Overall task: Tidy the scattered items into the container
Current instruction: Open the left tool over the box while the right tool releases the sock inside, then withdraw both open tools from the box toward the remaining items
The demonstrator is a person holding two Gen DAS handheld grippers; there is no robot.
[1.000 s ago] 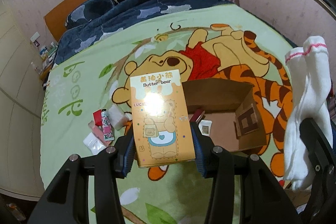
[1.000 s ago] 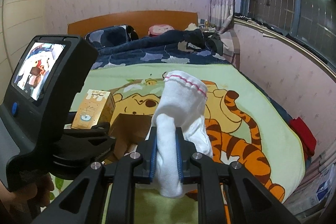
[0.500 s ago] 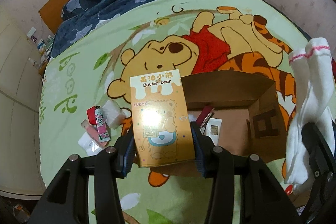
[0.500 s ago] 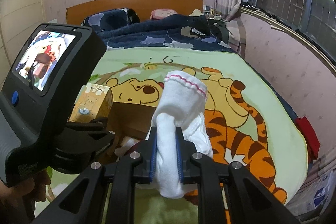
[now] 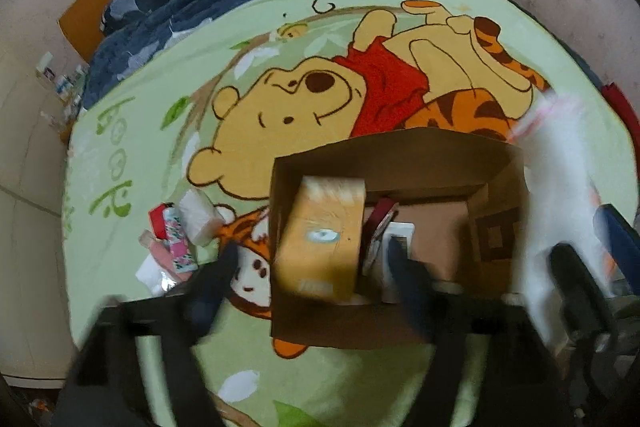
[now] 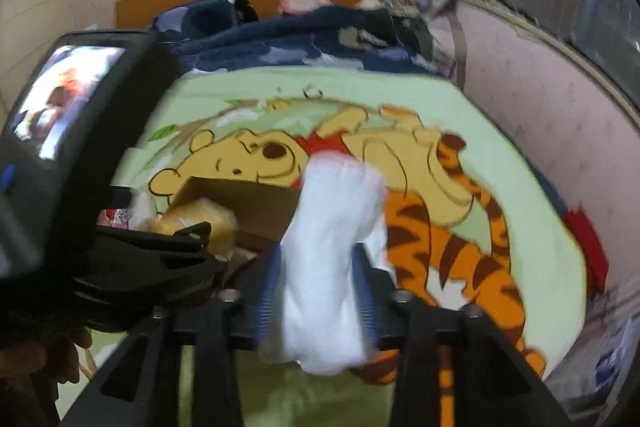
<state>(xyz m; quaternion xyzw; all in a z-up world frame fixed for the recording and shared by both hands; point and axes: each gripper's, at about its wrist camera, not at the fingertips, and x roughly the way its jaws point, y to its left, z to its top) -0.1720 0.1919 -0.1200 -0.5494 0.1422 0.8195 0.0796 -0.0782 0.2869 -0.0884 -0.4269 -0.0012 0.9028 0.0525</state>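
The bed [image 5: 132, 155] carries the open box [image 5: 400, 163]; the carton [image 5: 322, 239] sits tilted in its left end, free between the left gripper's [image 5: 312, 263] spread fingers. The right gripper [image 6: 316, 287] pinches the sock [image 6: 332, 251], hanging just right of the box. Small packets [image 5: 176, 239] lie left, nearer the left gripper.
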